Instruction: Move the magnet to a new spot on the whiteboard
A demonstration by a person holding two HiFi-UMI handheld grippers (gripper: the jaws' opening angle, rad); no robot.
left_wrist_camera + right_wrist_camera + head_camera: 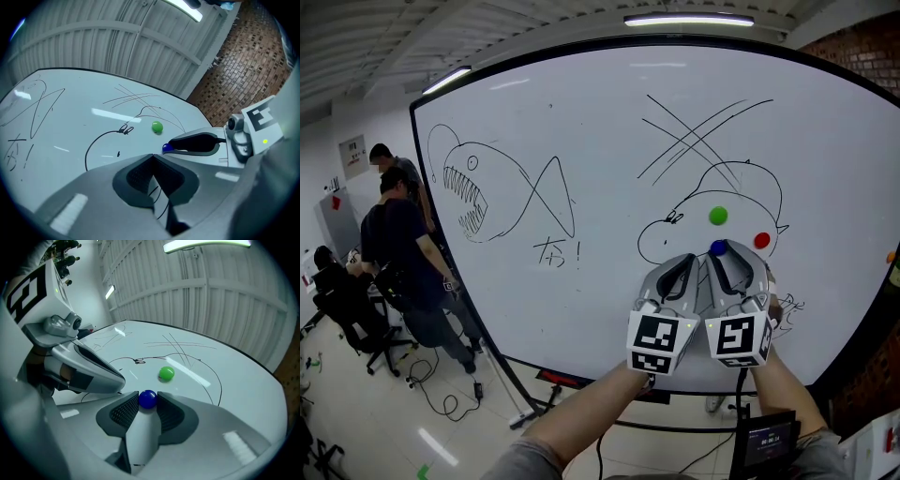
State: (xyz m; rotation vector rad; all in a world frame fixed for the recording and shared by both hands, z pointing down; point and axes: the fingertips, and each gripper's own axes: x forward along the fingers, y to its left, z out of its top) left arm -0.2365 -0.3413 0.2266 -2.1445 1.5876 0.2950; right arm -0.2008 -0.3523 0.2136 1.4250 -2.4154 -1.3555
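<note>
On the whiteboard (581,141) sit a green magnet (718,216), a red magnet (761,240) and a blue magnet (718,247). My right gripper (724,251) is held against the board with the blue magnet (147,399) between its fingertips, both pads touching it. The green magnet (166,373) lies just beyond it. My left gripper (686,258) hovers close beside the right one, jaws shut with nothing in them (152,154). In the left gripper view the blue magnet (167,148) peeks out at the tip of the right gripper's finger (197,143).
Marker drawings cover the board: a toothed fish (478,192) on the left, crossed lines and a rounded creature on the right. Two people (394,244) stand at the far left near a seated person (337,291). A brick wall (862,56) borders the board's right side.
</note>
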